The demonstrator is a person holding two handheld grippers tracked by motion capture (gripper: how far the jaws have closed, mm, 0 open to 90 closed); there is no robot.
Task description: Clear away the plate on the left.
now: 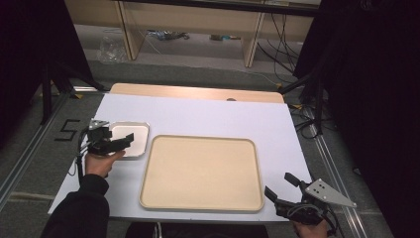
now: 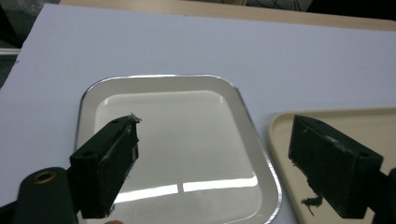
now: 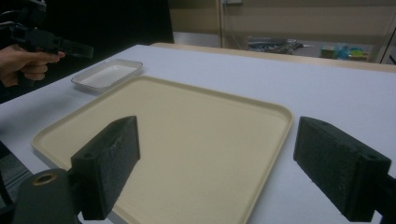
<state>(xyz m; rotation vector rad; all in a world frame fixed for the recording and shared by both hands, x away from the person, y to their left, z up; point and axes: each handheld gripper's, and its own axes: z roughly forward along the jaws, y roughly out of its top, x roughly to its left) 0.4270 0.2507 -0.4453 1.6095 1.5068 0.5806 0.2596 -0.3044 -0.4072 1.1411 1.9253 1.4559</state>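
A small shiny metal tray (image 1: 141,125) lies empty at the left of the white table. My left gripper (image 1: 119,137) hovers over its near left part, jaws open and empty. In the left gripper view the metal tray (image 2: 154,79) lies under the open left gripper (image 2: 215,123). A large beige tray (image 1: 200,171), also empty, sits at the table's front centre. My right gripper (image 1: 279,184) is open at the front right corner, just off that tray. The right gripper view looks across the beige tray (image 3: 187,121) between the open right gripper (image 3: 218,123) towards the metal tray (image 3: 107,73) and the left gripper (image 3: 70,46).
The white sheet (image 1: 208,114) covers a wooden table whose far edge (image 1: 198,92) shows behind it. Black stand legs (image 1: 47,89) and a taped "5" (image 1: 68,130) are on the floor at the left. Cables (image 1: 307,114) run at the right, and shelving (image 1: 198,29) stands behind.
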